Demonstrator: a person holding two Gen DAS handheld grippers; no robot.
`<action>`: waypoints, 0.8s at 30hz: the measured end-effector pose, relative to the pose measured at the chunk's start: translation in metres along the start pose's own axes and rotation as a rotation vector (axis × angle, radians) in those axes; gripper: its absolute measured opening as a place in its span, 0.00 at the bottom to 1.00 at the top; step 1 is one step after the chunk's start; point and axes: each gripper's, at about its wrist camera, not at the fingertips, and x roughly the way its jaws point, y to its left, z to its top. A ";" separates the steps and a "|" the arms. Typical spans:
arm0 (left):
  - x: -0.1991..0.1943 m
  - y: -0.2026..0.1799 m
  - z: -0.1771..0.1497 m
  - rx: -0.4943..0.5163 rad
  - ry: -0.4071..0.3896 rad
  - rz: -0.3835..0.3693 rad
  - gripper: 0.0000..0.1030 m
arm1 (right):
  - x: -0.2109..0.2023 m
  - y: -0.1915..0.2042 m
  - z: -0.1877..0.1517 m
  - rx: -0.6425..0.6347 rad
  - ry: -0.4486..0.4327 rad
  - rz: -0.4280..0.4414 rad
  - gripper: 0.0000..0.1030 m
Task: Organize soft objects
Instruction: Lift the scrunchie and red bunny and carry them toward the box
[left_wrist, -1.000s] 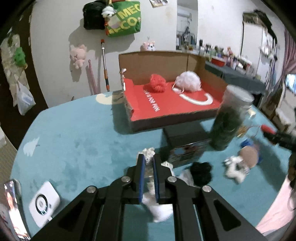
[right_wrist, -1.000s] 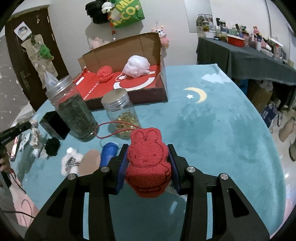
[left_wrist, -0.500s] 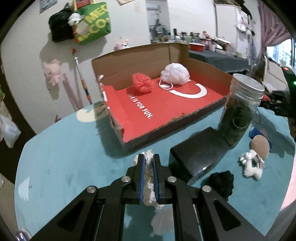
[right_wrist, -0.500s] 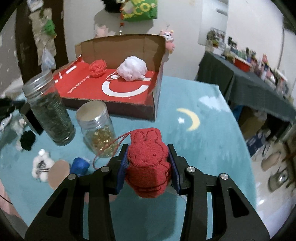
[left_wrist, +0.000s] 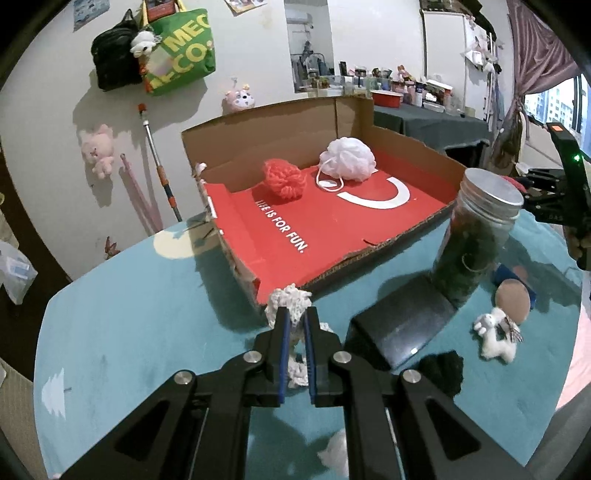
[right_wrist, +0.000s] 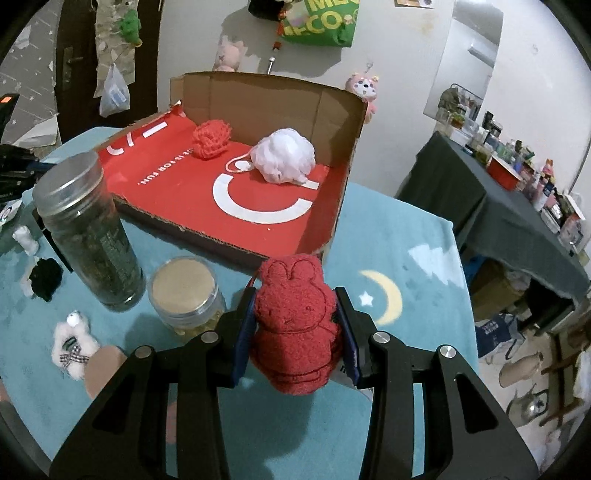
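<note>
My left gripper (left_wrist: 295, 314) is shut on a white knitted soft piece (left_wrist: 290, 300) and holds it above the teal table, just before the near corner of the red-lined cardboard box (left_wrist: 369, 243). In the box lie a red yarn ball (left_wrist: 283, 179) and a white mesh pouf (left_wrist: 347, 158). My right gripper (right_wrist: 295, 295) is shut on a red plush bunny (right_wrist: 293, 325), held above the table near the box's (right_wrist: 258, 254) front right corner. The red ball (right_wrist: 211, 138) and white pouf (right_wrist: 284, 155) show there too.
A tall jar of dark contents (left_wrist: 476, 240) (right_wrist: 88, 232), a short jar (right_wrist: 184, 295), a black box (left_wrist: 402, 328), a black pom (left_wrist: 441, 371) (right_wrist: 45, 277) and a small white plush (left_wrist: 496, 338) (right_wrist: 72, 345) lie on the table. A cluttered grey table (right_wrist: 517, 218) stands at right.
My left gripper has lifted the white knitted piece and moved toward the box. My right gripper has carried the red bunny up and toward the box's right corner.
</note>
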 end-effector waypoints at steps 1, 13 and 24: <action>-0.003 0.000 -0.001 -0.009 -0.002 0.000 0.08 | -0.002 0.000 -0.002 0.005 -0.004 0.004 0.37; -0.002 -0.001 0.019 0.012 -0.013 -0.034 0.07 | -0.008 -0.002 0.020 -0.011 -0.046 0.021 0.37; 0.005 0.014 -0.013 -0.050 0.035 -0.078 0.46 | 0.000 -0.018 -0.005 0.107 0.010 0.063 0.40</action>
